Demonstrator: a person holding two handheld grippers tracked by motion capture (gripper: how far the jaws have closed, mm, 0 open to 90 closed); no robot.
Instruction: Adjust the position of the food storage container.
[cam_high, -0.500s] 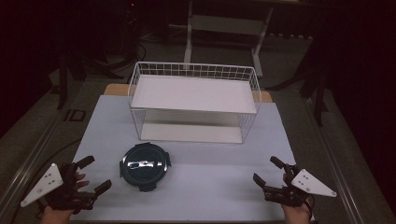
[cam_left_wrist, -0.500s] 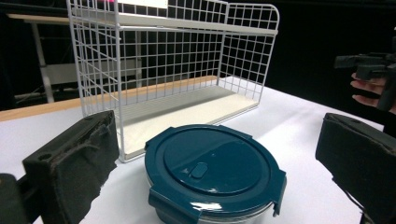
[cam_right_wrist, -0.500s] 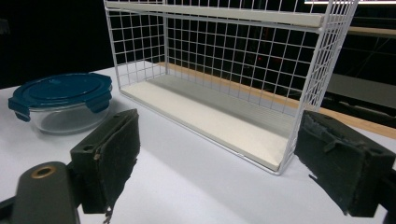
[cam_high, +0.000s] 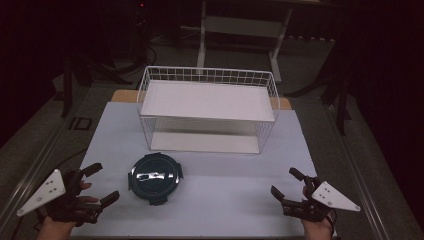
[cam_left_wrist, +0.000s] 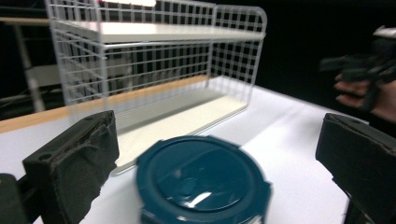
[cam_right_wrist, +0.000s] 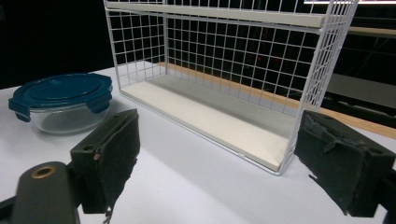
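A round glass container with a dark teal clip lid (cam_high: 154, 177) sits on the white table, in front of a white wire two-level rack (cam_high: 207, 107). My left gripper (cam_high: 99, 185) is open at the near left, its jaws pointing toward the container (cam_left_wrist: 203, 184), which lies close ahead between them. My right gripper (cam_high: 287, 185) is open at the near right with nothing between its jaws. In the right gripper view the container (cam_right_wrist: 63, 102) stands off to the left and the rack (cam_right_wrist: 233, 70) straight ahead.
The table surface (cam_high: 225, 175) is a white sheet over a wooden top whose edge shows behind the rack. Dark floor, cables and a white frame stand (cam_high: 240, 25) lie beyond. The other hand and its gripper (cam_left_wrist: 369, 70) appear at the right of the left gripper view.
My left gripper has shifted slightly toward the container. The right gripper, container and rack stay where they were.
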